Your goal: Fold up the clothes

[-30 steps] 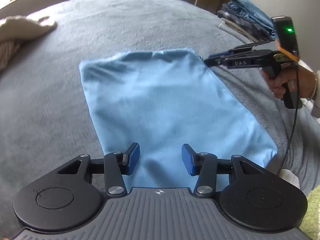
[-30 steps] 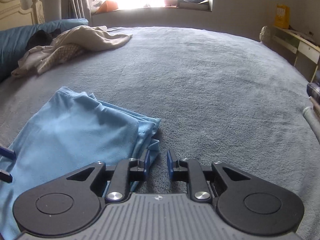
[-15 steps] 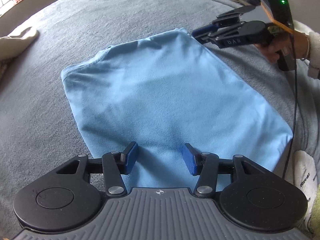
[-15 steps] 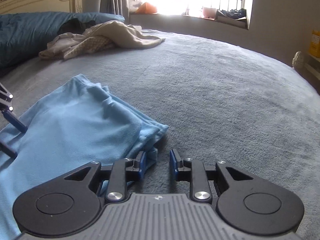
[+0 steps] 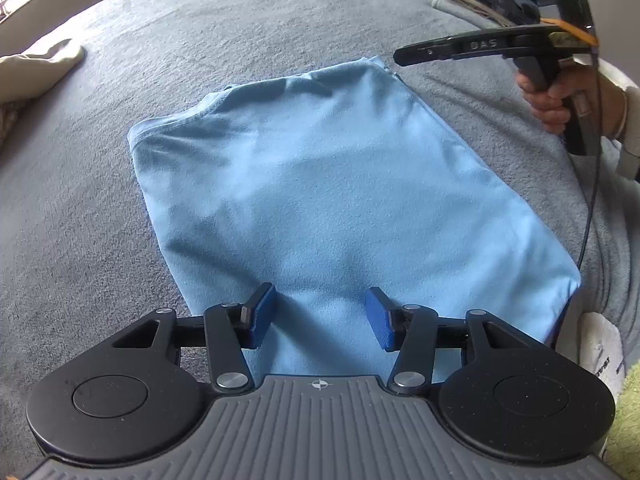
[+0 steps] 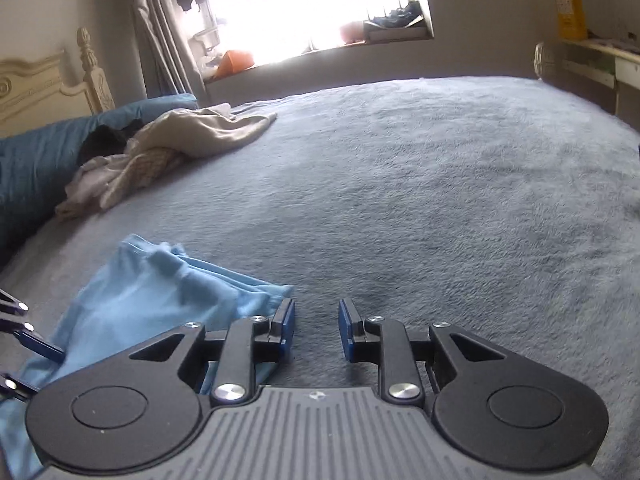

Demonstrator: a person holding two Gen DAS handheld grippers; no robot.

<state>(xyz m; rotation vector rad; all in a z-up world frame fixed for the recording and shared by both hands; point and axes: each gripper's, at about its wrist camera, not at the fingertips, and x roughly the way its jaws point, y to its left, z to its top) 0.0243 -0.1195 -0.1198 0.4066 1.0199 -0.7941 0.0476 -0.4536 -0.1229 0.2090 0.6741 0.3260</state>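
Light-blue garment [image 5: 332,196] on a grey blanket [image 6: 440,184]; beige clothes [image 6: 168,152] by a teal pillow [image 6: 36,160].

A grey blanket [image 6: 460,200] covered the bed. Far left stood a headboard [image 6: 48,84]; a yellow box [image 6: 569,16] sat far right beside the window [image 6: 320,0].

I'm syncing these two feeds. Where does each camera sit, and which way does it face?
Left wrist: on the left gripper, open, looking down over the folded light blue garment; the right gripper and hand show.
Right wrist: on the right gripper, open, facing across the grey blanket to the window.
Both share the garment.
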